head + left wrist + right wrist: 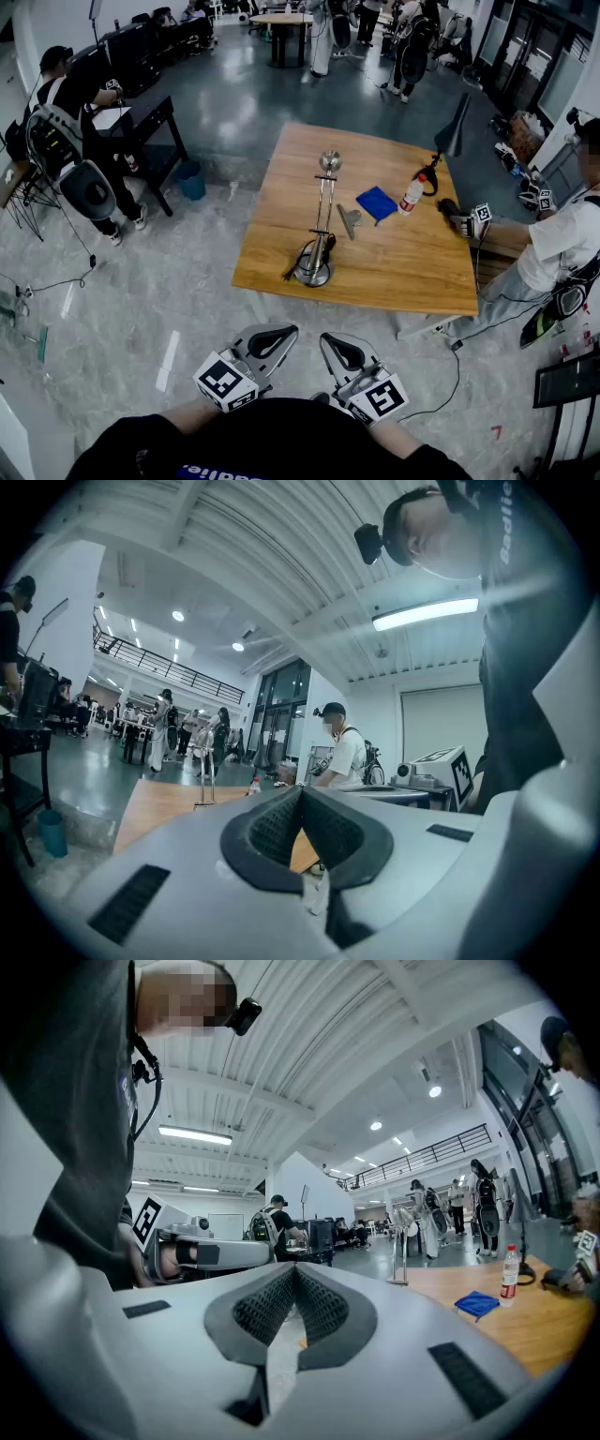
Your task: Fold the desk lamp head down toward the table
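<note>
Left tool (272, 336), right tool (339, 347) closed; one lamp (313, 270), one bottle (411, 194).

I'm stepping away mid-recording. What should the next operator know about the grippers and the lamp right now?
Left gripper: shut, empty, held near the body, short of the table.
Right gripper: the same.
The silver desk lamp with round base stands upright on the wooden table, head raised, untouched.
Done: nothing yet.
Left: reach the lamp and fold its head down toward the table.
</note>
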